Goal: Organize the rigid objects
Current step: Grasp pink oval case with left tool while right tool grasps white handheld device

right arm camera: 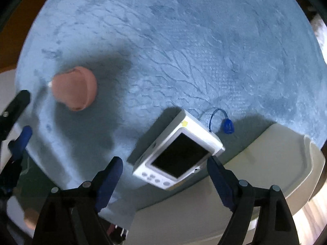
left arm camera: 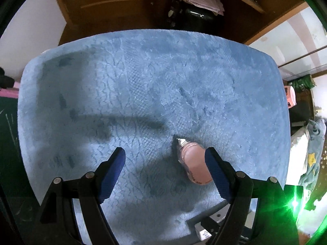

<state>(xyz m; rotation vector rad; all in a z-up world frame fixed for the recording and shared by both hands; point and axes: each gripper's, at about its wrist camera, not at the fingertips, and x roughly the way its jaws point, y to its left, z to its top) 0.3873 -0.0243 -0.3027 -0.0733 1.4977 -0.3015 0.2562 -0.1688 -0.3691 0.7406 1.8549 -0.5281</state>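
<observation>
Your open right gripper is straddling the white flat camera lying diagonal at the fuzzy blue mat's near edge; your open left gripper is hovering beside the pink bottle.

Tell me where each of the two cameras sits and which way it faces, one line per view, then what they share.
Left wrist: sits on the left gripper, looking steeply down at the blue plush mat; its open blue-padded fingers flank a pink bottle.
Right wrist: sits on the right gripper, looking down at a white handheld device near the mat's edge, beside a white tray; its fingers stand open, and the left gripper shows at the frame's left edge.
Shared: the mat and pink bottle.
</observation>
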